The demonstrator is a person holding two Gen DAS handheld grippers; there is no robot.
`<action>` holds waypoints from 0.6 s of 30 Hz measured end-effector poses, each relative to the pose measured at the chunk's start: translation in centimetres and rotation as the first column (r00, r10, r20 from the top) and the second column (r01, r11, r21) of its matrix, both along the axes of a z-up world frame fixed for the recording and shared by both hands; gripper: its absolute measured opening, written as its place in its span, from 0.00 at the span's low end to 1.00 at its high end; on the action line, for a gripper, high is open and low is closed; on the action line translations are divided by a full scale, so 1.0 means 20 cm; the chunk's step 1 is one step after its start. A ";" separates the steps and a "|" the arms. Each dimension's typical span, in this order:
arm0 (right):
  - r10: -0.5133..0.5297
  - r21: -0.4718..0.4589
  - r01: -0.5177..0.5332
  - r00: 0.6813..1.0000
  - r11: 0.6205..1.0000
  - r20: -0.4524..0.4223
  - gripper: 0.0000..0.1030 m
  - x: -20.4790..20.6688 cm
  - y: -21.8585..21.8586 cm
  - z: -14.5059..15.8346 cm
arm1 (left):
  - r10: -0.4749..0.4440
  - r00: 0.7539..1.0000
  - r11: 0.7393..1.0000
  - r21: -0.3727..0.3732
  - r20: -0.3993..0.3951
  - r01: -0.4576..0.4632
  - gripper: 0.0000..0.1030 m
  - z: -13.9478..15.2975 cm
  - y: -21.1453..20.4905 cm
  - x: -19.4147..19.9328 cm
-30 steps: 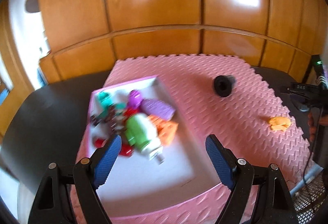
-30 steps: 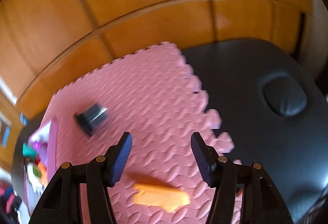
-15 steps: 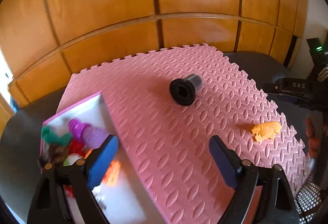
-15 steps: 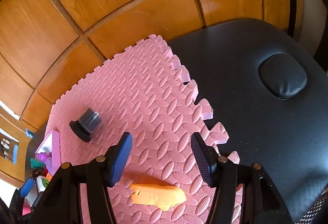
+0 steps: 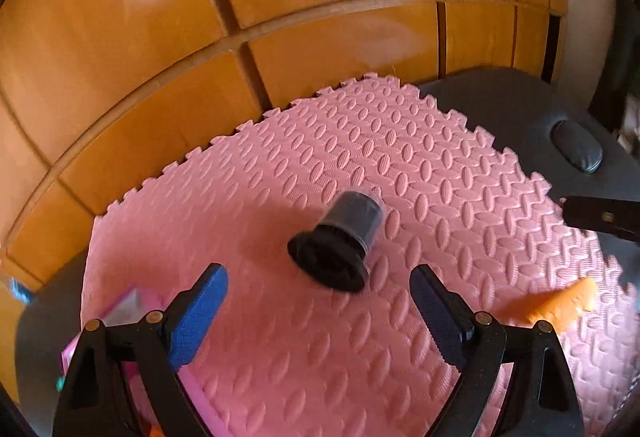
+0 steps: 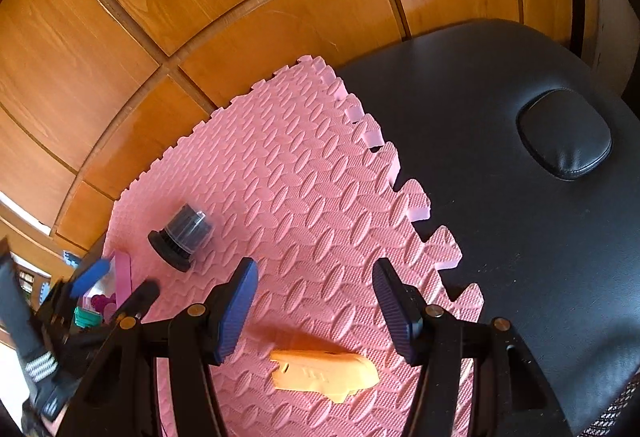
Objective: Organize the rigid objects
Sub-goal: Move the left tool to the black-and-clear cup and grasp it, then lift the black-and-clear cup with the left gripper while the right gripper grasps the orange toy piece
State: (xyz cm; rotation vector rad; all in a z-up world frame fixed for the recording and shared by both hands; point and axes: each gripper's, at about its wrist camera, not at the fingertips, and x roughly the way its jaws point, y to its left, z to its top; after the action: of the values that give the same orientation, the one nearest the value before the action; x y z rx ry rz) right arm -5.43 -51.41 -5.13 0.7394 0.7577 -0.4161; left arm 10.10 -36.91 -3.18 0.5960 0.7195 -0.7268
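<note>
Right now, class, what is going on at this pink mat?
A person holding a gripper in each hand is tidying small objects. The left gripper is open and lined up on a black cylindrical cap lying on its side on the pink foam mat, not touching it. The right gripper is open above an orange toy piece, holding nothing. A pink tray with sorted toys sits at the mat's left edge.

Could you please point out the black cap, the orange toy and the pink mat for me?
Black cap (image 5: 340, 237), left wrist view, its ribbed side.
Orange toy (image 6: 324, 373), right wrist view, its flat top.
Pink mat (image 6: 280, 177), right wrist view, bare embossed surface.
</note>
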 end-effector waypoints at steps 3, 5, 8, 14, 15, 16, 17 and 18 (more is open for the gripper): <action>0.002 0.008 -0.002 1.000 1.000 0.006 0.58 0.00 0.00 0.00 | -0.014 1.000 0.999 0.033 0.004 0.013 0.90 -0.03 -0.07 0.06; 0.000 0.016 0.000 1.000 1.000 0.004 0.58 0.00 -0.01 0.00 | -0.027 0.999 0.998 0.056 0.016 0.026 0.90 -0.06 -0.11 0.08; -0.003 0.033 0.002 1.000 0.999 0.006 0.58 -0.01 -0.02 -0.01 | -0.049 0.999 0.994 0.093 -0.001 0.049 0.90 -0.11 -0.17 0.14; -0.005 0.042 0.005 1.000 0.999 0.005 0.58 -0.01 -0.03 -0.01 | -0.059 0.994 0.991 0.117 -0.091 0.070 0.56 -0.21 -0.22 0.23; -0.007 0.042 0.006 1.000 0.999 0.005 0.58 -0.01 -0.03 -0.01 | -0.046 0.994 0.994 0.090 -0.098 0.055 0.56 -0.20 -0.21 0.23; -0.007 0.041 0.007 1.000 0.999 0.004 0.58 -0.01 -0.03 -0.01 | -0.037 0.994 0.996 0.081 -0.106 0.046 0.56 -0.20 -0.20 0.23; -0.010 0.043 0.010 1.000 0.999 0.006 0.58 -0.01 -0.03 -0.01 | -0.033 0.993 0.996 0.076 -0.110 0.041 0.56 -0.20 -0.19 0.23; -0.012 0.044 0.011 1.000 0.999 0.007 0.58 -0.01 -0.04 -0.01 | -0.023 0.992 0.997 0.065 -0.123 0.031 0.56 -0.19 -0.17 0.22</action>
State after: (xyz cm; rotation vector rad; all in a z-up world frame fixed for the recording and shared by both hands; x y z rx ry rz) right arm -5.65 -52.12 -5.33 0.7867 0.7578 -0.4076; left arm 14.49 -40.35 -7.08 0.6266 0.8530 -0.7719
